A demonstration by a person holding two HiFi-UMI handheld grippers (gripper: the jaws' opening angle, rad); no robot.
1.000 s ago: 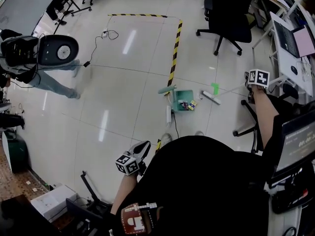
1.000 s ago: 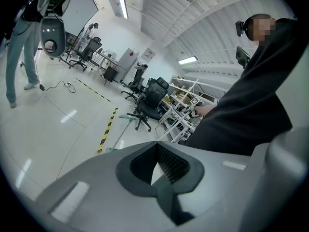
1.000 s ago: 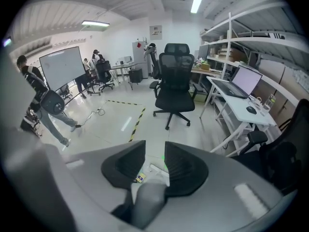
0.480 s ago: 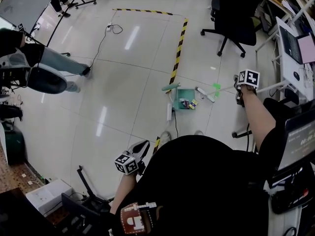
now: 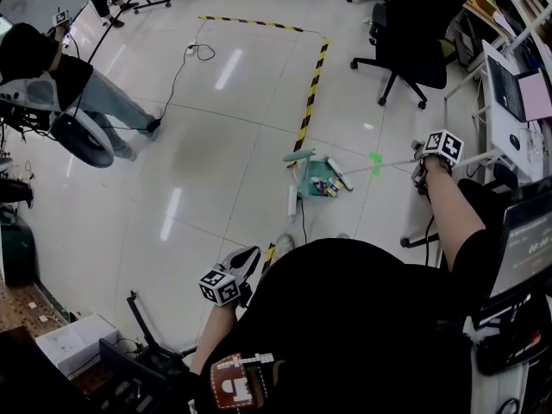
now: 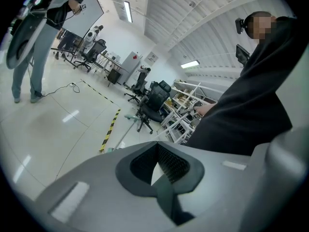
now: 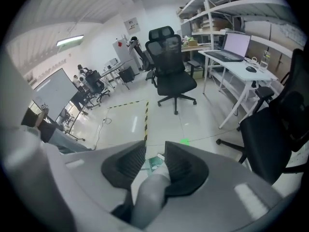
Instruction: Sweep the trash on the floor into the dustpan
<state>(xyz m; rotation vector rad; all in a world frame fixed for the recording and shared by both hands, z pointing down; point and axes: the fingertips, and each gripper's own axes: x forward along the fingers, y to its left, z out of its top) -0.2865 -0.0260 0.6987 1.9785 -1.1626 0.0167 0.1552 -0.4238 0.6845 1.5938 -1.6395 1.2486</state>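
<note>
The person wears a black short-sleeved top (image 5: 362,317). The left gripper (image 6: 157,151) and right gripper (image 7: 155,153) are grey, with dark ribbed pads (image 7: 126,166).

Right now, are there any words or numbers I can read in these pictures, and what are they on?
No text here can be read for certain.
Screen at the head view's right edge: pale digits, too blurred to read.
Wall sign in the right gripper view: too small to read.
Striped floor tape: yellow and black bars only, no words.
</note>
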